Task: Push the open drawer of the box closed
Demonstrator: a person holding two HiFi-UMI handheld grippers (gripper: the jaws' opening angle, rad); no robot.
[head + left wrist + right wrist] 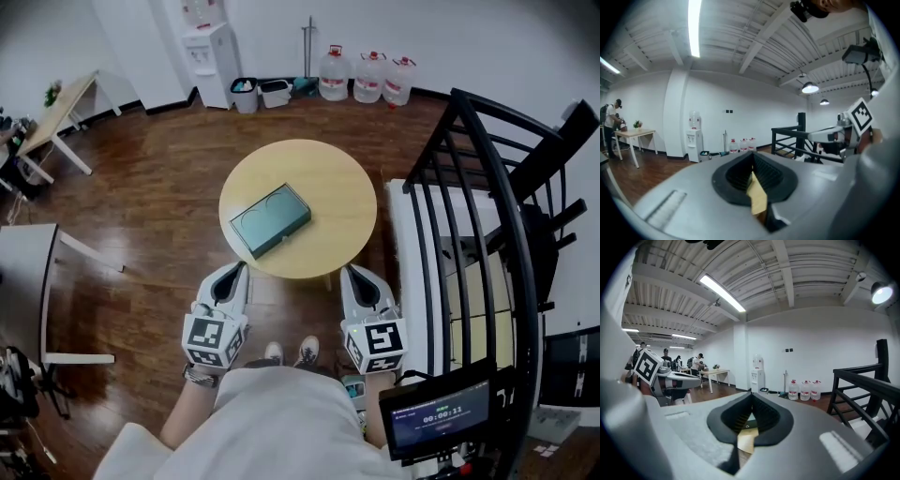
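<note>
A dark green flat box (270,219) lies slantwise on the left half of a round wooden table (337,178). From here I cannot make out how far its drawer stands out. My left gripper (235,270) and right gripper (354,273) are held close to my body, short of the table's near edge and apart from the box. Both are shut with nothing in them. In the left gripper view the left gripper (752,159) has its black pads closed together, aimed level across the room. The right gripper (751,399) looks the same in the right gripper view. The box shows in neither gripper view.
A black stair railing (487,216) runs close along my right. Water bottles (370,77), a water dispenser (211,56) and bins (258,94) line the far wall. A desk (56,117) stands far left, a white table (23,281) near left. A small screen (436,417) is at my right hip.
</note>
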